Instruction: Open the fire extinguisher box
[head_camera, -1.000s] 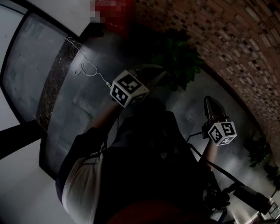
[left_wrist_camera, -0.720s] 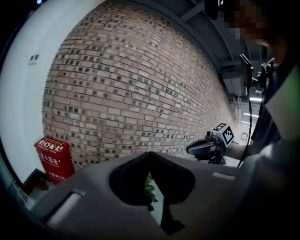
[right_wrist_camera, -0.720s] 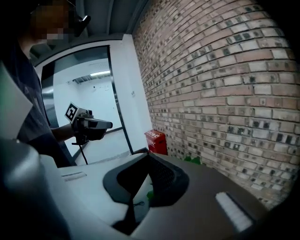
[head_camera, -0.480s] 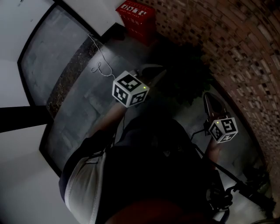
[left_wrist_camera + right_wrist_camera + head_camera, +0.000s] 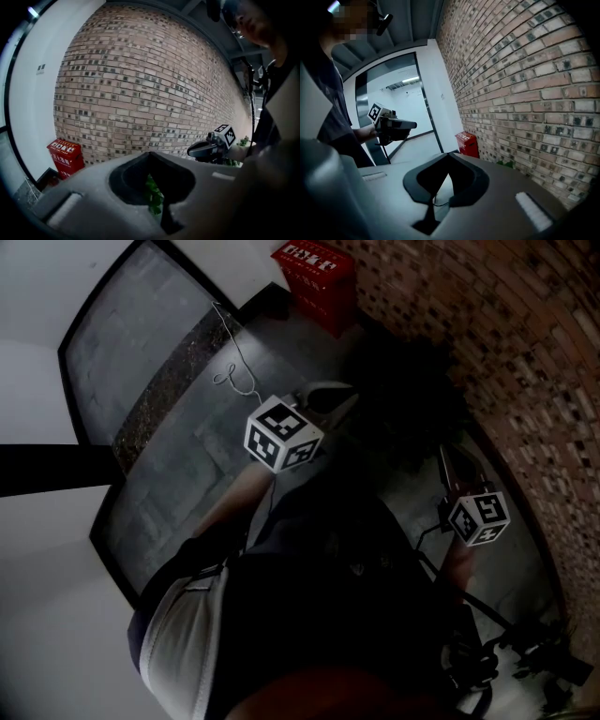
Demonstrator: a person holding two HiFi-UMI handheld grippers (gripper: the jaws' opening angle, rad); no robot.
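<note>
The red fire extinguisher box [image 5: 317,273] stands on the floor at the foot of the brick wall, far ahead at the top of the head view. Its front looks closed. It also shows small in the left gripper view as the red box [image 5: 65,157] and in the right gripper view as the red box [image 5: 467,143]. My left gripper [image 5: 345,396] is held in the air well short of the box, its jaws together and empty. My right gripper [image 5: 443,456] hovers to the right, nearer the wall, also shut on nothing. Neither touches the box.
A brick wall [image 5: 506,343] curves along the right. A dark potted plant [image 5: 403,381] stands between me and the box. A thin white cable [image 5: 230,371] lies on the grey floor. A speckled stone strip [image 5: 164,390] and dark door frames run along the left.
The view has swung so that the red box shows whole and further right. Both grippers stay shut and keep roughly their places in front of me.
</note>
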